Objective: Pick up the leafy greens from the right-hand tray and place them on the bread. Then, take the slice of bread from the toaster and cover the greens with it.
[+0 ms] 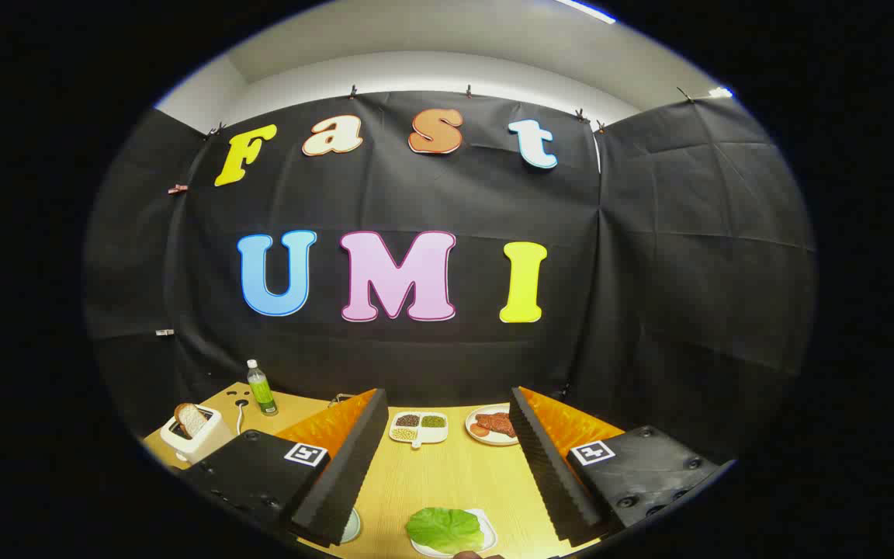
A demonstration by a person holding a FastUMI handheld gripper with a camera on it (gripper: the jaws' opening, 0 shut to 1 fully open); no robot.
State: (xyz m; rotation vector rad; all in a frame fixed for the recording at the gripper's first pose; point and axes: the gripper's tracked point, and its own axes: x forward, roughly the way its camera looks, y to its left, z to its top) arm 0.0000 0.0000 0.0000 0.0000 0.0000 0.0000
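Black cloth (649,256) hangs creased across the back and side walls, clipped along its top edge. Above it runs a pale wall (431,74) and a white ceiling (447,31) with a bright light strip (583,9). Below stands a light wood-grain counter (447,481).

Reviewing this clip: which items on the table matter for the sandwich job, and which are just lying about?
Job items:
leafy greens on a white tray, between the open gripper fingers
bread slice in the toaster

Lying about:
green bottle
divided dish
plate of meat
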